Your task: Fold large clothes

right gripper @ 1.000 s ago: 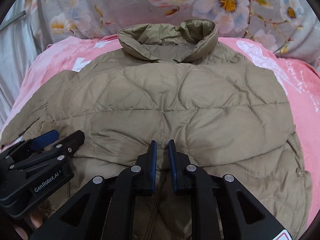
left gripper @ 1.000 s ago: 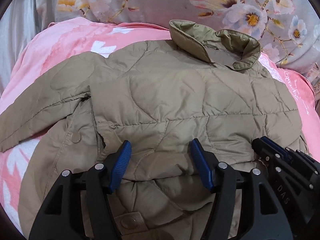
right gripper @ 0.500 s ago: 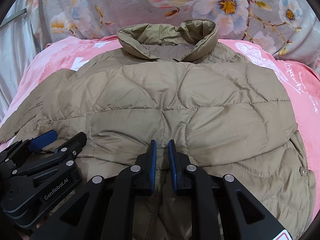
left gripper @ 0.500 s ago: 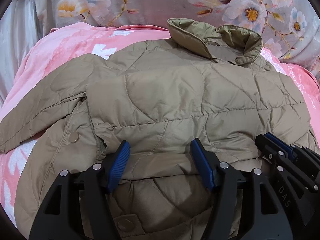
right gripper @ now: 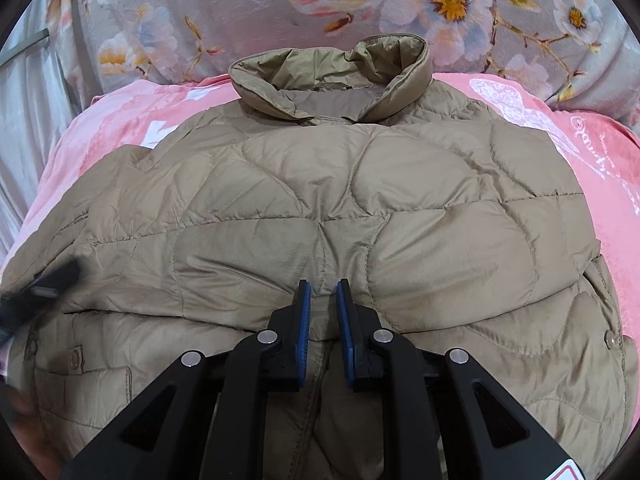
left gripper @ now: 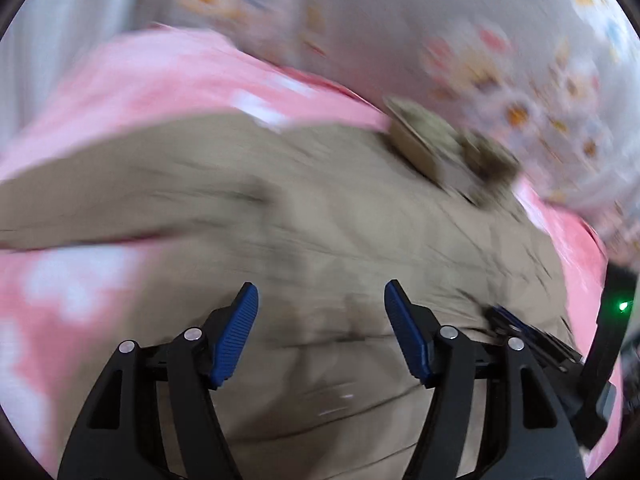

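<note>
- I am looking at one tan puffy jacket (right gripper: 360,208). It is lying flat in the middle of the pink blanket (right gripper: 600,168), and its collar (right gripper: 328,76) is pointing at the far edge.
- I am seeing pink showing past the jacket at the left, right and far edges, so I think it is lying spread out and ready for folding.
- Behind the far edge, one grey flowery cover (right gripper: 240,8) is standing up like a wall.
- I am holding the right gripper (right gripper: 323,312) low at the near middle of the jacket, where a folded edge is running across.
- Its blue tongs are sitting almost together with only a thin gap. Jacket cloth is showing in that gap, but I cannot tell if they are pinching it.
- I think this gripper is there to pin the fold down.
- I am holding the left gripper (left gripper: 321,320) over the near left part of the jacket. Its tongs are wide apart with nothing between them.
- Its picture is very blurry, so I am not trusting small things there.
- One sleeve (left gripper: 100,200) is reaching out toward the left edge. I think the free gripper is meant for that.
- I am counting: one jacket, one collar, two grippers, two round snaps (right gripper: 610,336) that I can see.
</note>
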